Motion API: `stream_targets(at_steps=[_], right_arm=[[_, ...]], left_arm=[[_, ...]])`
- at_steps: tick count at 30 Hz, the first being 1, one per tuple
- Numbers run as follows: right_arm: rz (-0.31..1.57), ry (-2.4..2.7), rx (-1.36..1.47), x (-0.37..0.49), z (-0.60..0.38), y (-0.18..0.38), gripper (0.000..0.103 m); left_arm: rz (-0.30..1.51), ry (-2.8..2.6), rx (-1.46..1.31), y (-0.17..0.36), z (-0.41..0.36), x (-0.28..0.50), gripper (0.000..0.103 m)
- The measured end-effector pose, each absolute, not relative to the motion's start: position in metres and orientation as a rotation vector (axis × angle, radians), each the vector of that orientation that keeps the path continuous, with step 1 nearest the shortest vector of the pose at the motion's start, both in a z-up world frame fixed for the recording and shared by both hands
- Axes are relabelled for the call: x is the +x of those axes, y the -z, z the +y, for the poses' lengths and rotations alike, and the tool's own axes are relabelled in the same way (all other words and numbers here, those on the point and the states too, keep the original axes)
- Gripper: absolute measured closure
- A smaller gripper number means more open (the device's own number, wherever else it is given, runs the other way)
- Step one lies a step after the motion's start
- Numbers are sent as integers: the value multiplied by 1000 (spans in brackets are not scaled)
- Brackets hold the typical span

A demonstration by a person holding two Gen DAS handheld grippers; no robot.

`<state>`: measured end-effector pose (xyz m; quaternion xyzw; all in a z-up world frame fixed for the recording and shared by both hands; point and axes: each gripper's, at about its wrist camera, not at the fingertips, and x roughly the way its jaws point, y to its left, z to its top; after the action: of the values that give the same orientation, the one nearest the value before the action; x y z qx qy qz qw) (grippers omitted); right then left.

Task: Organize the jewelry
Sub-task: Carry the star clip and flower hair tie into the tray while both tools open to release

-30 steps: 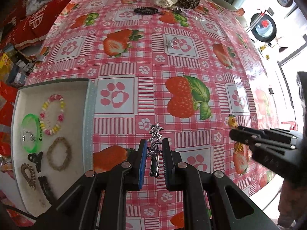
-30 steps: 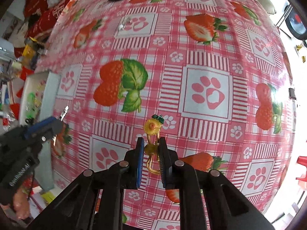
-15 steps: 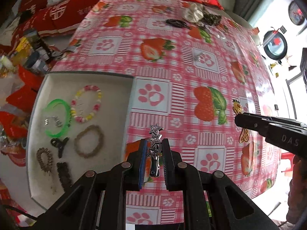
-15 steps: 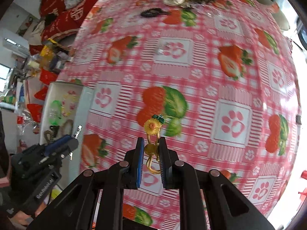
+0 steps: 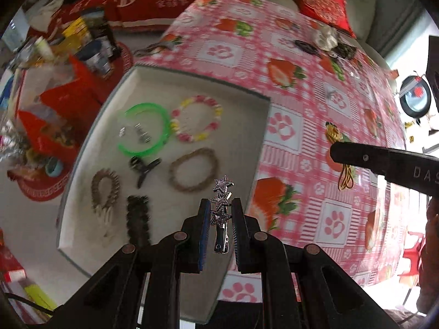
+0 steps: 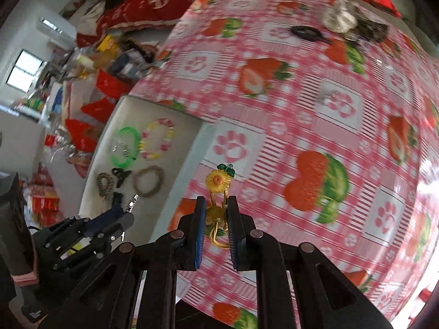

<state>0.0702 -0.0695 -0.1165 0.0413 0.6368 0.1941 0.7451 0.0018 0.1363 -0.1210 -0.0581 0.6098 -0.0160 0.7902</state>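
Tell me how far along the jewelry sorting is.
Partly done. The white tray already holds a green bangle, bead bracelets and dark clips. In hand: the left gripper clamps a star hair clip; the right gripper clamps a sunflower clip. Left on the tablecloth: a scrunchie and small pieces at the far edge.

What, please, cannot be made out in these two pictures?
- Left wrist: the star clip's lower end sits behind the left hand-held gripper's fingers.
- Right wrist: the small silvery item on the cloth is blurred beyond naming.
- Both: the tray's near corner is hidden by the gripper bodies.
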Motion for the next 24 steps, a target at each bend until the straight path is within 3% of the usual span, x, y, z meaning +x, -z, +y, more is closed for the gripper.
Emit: stream_targets(at_steps=[10, 24], right_arm=[[1403, -544, 28, 78, -9, 118, 87], [1441, -591, -108, 103, 37, 149, 87]], left_arm=[[1345, -55, -185, 137, 175, -17, 82], [1380, -66, -173, 168, 172, -10, 82]])
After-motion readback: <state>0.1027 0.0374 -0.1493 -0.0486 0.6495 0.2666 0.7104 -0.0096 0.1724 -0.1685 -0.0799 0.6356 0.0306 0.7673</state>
